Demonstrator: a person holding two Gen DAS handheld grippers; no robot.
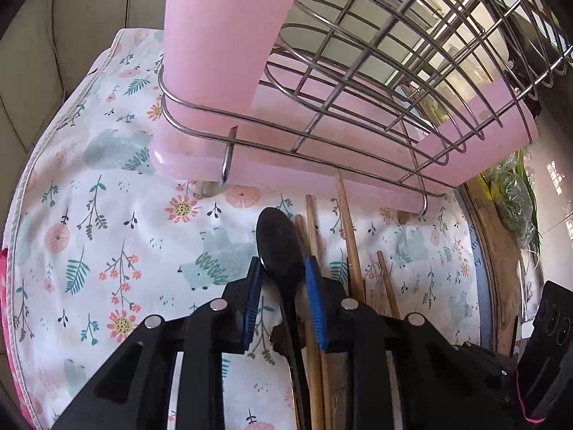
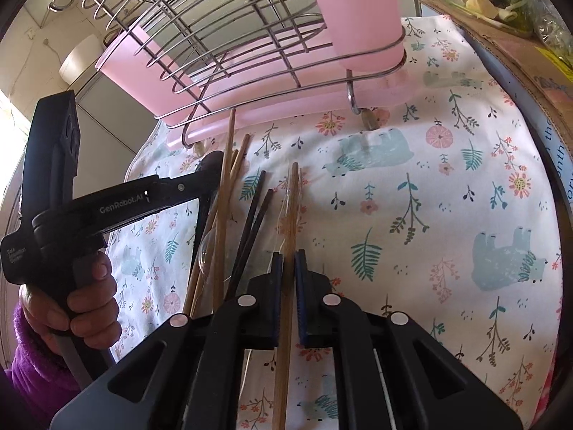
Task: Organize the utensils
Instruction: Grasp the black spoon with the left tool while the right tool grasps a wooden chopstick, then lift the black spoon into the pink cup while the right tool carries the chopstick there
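Left gripper (image 1: 283, 268) gripping black spoon (image 1: 279, 247), right gripper (image 2: 288, 261) clamping 1 wooden chopstick (image 2: 290, 222) (drying rack (image 2: 229, 36) lying ahead)

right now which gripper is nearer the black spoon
Left. The left gripper has the black spoon between its fingers. The right gripper sits off to the side, straddling a wooden chopstick, with other chopsticks between.

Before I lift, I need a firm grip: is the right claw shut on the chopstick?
Shut: the right claw has both pads against the light wooden chopstick, which runs between them.
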